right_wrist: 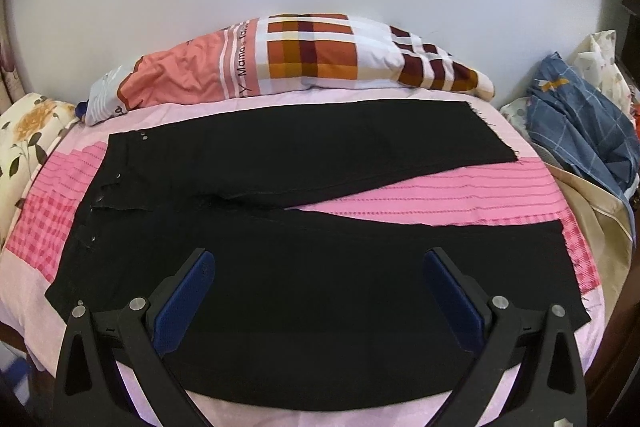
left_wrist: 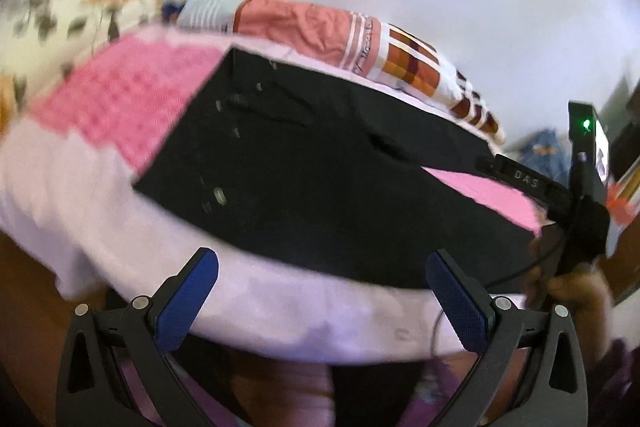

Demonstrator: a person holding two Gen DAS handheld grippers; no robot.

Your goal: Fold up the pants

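Black pants [left_wrist: 320,155] lie flat on a pink and lilac bedspread [left_wrist: 100,99], seen from the left wrist view with heavy motion blur. Waistband end toward the left, metal button [left_wrist: 219,194] and rivets visible near it. Left gripper [left_wrist: 320,301] hangs over the near edge of the bed, blue-padded fingers [left_wrist: 188,303] spread wide, nothing between them, not touching the cloth. Right gripper body [left_wrist: 580,187] shows at the right edge with a green light on it, the person's hand [left_wrist: 576,287] wrapped around its handle; its fingers can't be made out from here. Patchwork pillow [left_wrist: 360,39] along the far edge against the wall, floral pillow [left_wrist: 60,23] at far left.

Right wrist view, sharp: pants [right_wrist: 300,267] laid out full length, waistband left, two legs running right in a shallow V with a wedge of pink bedspread [right_wrist: 460,195] showing between them. Far leg hem looks frayed at the right end. Near leg sits directly under the right gripper [right_wrist: 320,301], whose fingers [right_wrist: 456,303] are wide apart and empty; contact with the fabric can't be told. Patchwork pillow [right_wrist: 320,55] behind the pants, just past the far leg. Blue checked cloth [right_wrist: 580,123] heaped off the right end of the bed.
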